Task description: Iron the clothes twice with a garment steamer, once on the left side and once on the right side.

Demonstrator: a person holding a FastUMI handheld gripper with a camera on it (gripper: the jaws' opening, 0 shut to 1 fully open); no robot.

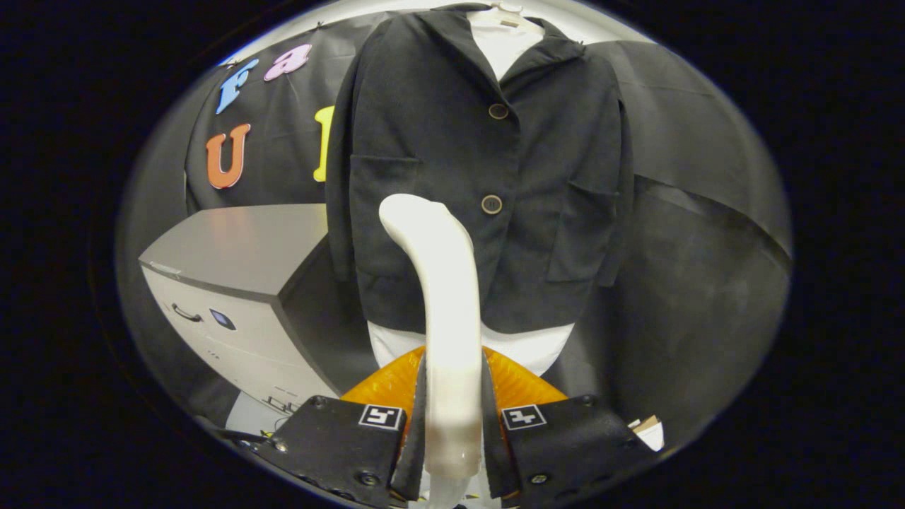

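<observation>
- While the gripper (452,424) clamps both fingers on the white garment steamer (442,283), its curved head reaches the jacket's lower front.
- Black jacket (488,162) hangs beyond the fingers — soft, likely yielding under pressure.
- Steamer looks rigid, smooth, possibly slippery — grip low on the handle.

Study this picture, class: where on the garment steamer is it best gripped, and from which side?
Grip the garment steamer low on its straight handle, coming from behind with a finger on each flank, as the gripper does now. The curved head then points at the black jacket ahead.
</observation>
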